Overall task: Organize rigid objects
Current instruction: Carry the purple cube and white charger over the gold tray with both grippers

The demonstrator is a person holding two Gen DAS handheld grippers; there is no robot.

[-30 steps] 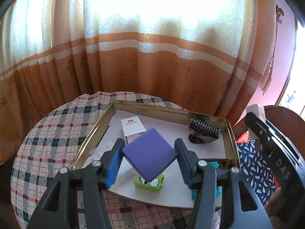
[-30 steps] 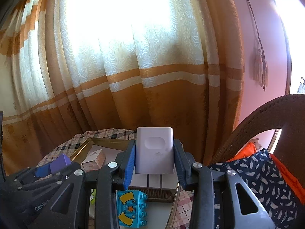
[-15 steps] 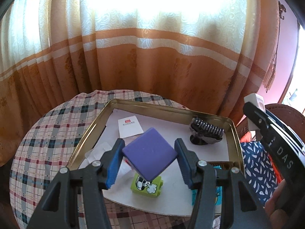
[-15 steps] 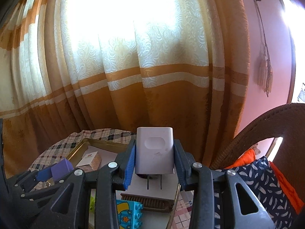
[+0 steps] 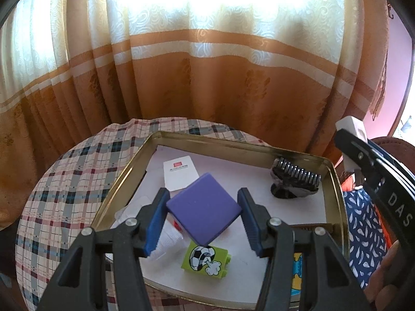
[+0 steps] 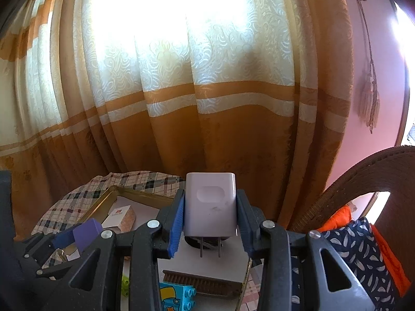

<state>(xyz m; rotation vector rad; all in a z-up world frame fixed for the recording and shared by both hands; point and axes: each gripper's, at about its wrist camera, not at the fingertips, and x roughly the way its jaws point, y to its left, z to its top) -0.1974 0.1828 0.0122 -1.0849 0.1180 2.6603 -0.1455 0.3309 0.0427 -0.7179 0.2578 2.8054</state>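
We held the purple block (image 5: 204, 208) corner-to-corner in the left claw (image 5: 202, 223) and the white charger (image 6: 210, 203), prongs down, clamped in the right claw (image 6: 210, 229), both hovering above the tray (image 5: 259, 148), presumably to set them inside.

this was a home, a living room by its furnishings. a heavy orange and cream curtain (image 6: 207, 90) covered a bright window, with a tassel tie-back (image 6: 368, 98) hung on the pink wall (image 6: 384, 51). a plaid cloth (image 5: 77, 181) covered the round bench, and a wicker chair (image 6: 363, 176) held patterned cushions (image 6: 358, 254).
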